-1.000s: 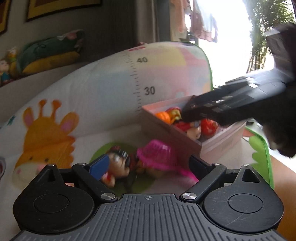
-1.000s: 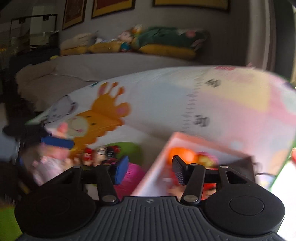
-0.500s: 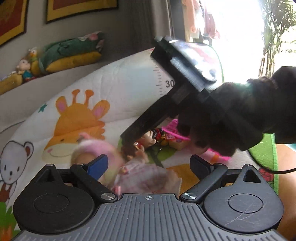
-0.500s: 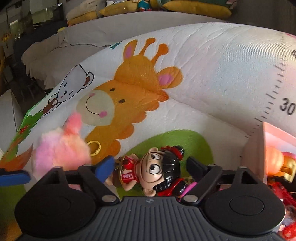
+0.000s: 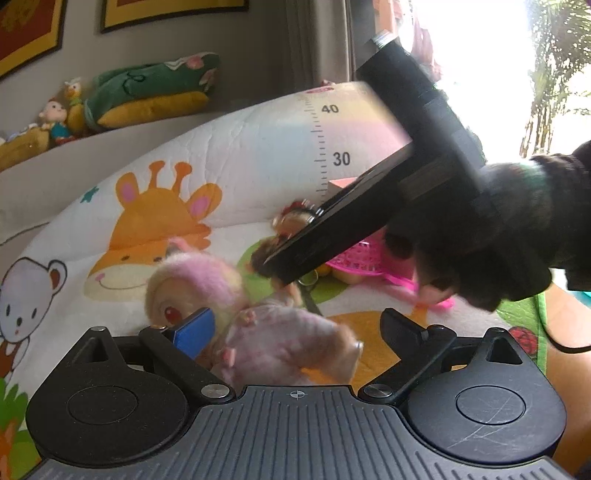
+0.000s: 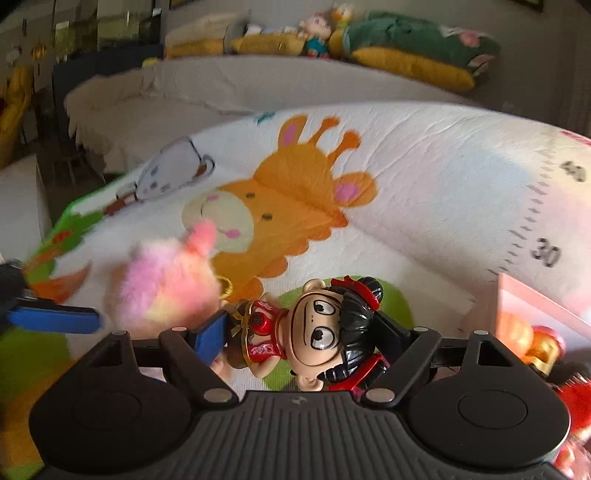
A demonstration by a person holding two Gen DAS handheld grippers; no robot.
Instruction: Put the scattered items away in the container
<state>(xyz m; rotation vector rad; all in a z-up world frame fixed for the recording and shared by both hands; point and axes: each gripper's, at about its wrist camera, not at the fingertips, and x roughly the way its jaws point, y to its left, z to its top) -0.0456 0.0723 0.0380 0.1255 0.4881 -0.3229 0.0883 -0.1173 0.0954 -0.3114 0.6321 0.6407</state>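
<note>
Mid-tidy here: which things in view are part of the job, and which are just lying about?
Job:
- pink plush, between the open left tongs
- black-haired doll, between the open right tongs
- pink basket on the mat
- pink box, toys already inside

Lying about:
- giraffe mat
- green-yellow cushion on the ledge
- small figures beside it
- framed pictures

Domestic living room, child's play area. Evidence: cartoon play mat (image 6: 424, 192) with giraffe print (image 5: 159, 221) and height scale; beyond mat, sofa (image 6: 258, 92) with plush toys and cushions (image 6: 406, 51) along its back; framed pictures (image 5: 162, 11) on wall above sofa; bright window (image 5: 491, 66) right of mat.
</note>
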